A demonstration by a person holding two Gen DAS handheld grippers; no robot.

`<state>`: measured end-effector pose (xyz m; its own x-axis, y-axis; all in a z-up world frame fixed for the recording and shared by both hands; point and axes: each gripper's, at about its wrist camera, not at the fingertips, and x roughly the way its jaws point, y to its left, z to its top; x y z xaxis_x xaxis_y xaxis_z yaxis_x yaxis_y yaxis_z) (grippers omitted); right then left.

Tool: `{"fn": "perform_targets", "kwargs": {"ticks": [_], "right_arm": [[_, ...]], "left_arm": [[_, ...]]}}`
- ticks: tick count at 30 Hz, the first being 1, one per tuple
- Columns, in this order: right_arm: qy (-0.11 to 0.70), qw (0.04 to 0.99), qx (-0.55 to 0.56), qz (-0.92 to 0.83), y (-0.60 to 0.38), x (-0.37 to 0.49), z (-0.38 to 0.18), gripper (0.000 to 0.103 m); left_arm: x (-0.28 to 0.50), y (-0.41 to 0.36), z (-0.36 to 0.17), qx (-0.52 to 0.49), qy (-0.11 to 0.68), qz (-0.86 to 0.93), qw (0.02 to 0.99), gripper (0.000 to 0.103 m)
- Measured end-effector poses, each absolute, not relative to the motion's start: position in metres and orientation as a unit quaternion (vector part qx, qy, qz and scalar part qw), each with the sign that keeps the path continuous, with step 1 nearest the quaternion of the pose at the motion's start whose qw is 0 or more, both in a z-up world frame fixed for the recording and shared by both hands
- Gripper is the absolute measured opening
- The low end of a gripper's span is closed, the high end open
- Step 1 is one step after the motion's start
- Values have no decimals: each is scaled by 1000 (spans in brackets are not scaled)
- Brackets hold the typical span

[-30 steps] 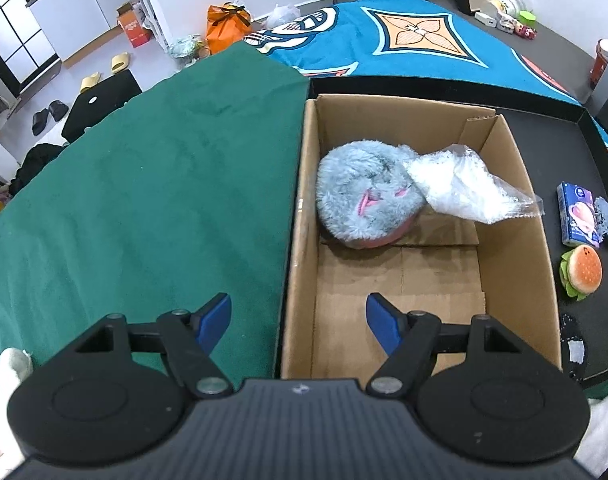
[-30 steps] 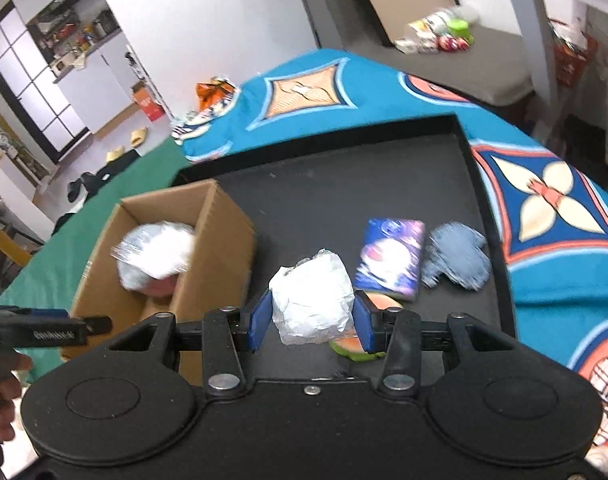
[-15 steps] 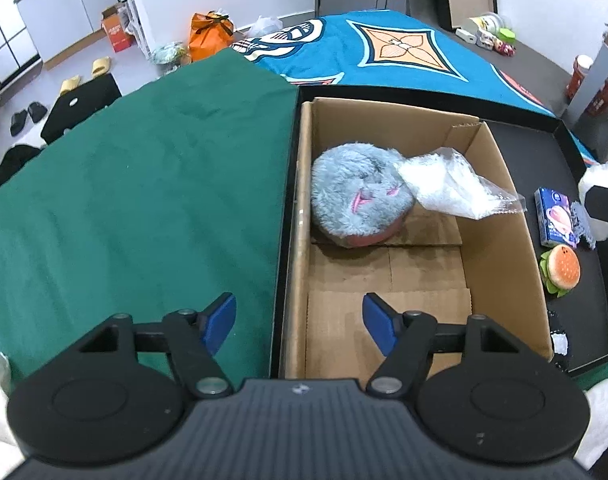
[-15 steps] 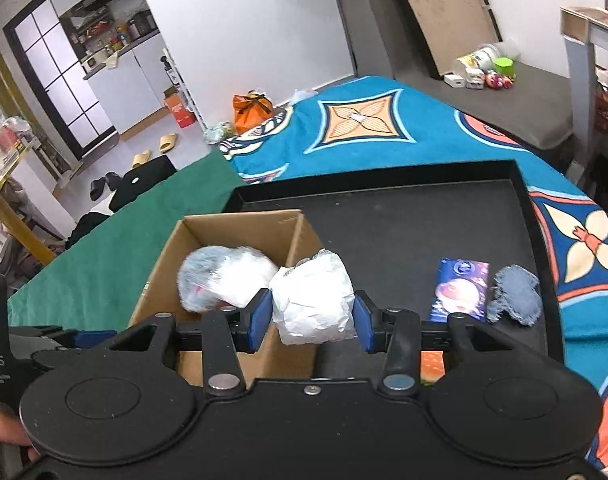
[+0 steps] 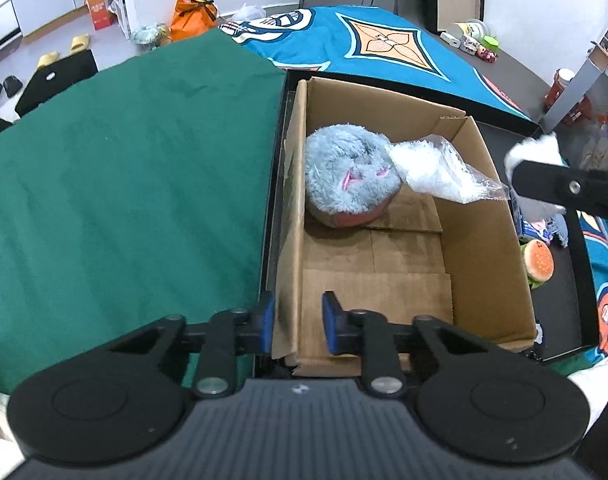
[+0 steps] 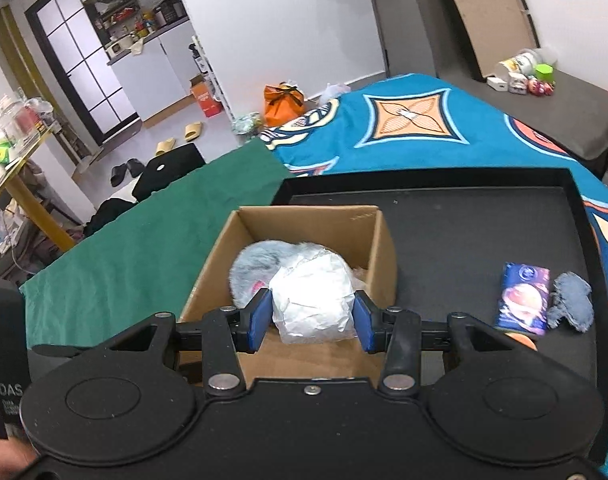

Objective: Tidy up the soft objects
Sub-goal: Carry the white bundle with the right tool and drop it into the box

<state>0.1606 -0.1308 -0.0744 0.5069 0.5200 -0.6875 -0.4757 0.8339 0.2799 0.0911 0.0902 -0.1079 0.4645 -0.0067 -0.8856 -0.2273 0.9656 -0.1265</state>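
While the right gripper (image 6: 311, 317) pinches a white bundle (image 6: 312, 300) above the box's (image 6: 384, 248) near end, the left gripper (image 5: 295, 322) has just been closing, its jaws now astride the box's left wall at the near corner. Ahead of both, a grey plush (image 5: 350, 180) and clear bag (image 5: 436, 170) lie inside.

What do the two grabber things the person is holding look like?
Both the left gripper and the right gripper are black, with two round discs on top, silver screws and blue pads on the fingertips. The left one's body is ribbed. White lettering marks the left gripper's side in the right wrist view.
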Motion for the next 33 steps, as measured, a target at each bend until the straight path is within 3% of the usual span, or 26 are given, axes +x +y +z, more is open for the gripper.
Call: {"fn": "perform_targets", "kwargs": {"ticks": [4, 17, 19, 20, 21, 33], "right_arm": [[405, 865, 25, 296, -118, 162, -74, 43], [415, 850, 23, 325, -80, 162, -80, 44], [416, 845, 24, 336, -76, 162, -80, 47], [417, 844, 20, 337, -74, 162, -81, 57], [419, 844, 17, 335, -73, 162, -81, 60], [441, 842, 14, 311, -104, 157, -86, 61]], "left_arm": [[89, 97, -109, -131, 509, 74, 848, 11], [89, 108, -113, -170, 507, 70, 842, 12], [89, 109, -113, -171, 507, 70, 842, 12], [89, 110, -113, -172, 507, 70, 842, 12], [89, 109, -113, -171, 506, 70, 842, 12], [90, 107, -112, -163, 509, 74, 842, 12]]}}
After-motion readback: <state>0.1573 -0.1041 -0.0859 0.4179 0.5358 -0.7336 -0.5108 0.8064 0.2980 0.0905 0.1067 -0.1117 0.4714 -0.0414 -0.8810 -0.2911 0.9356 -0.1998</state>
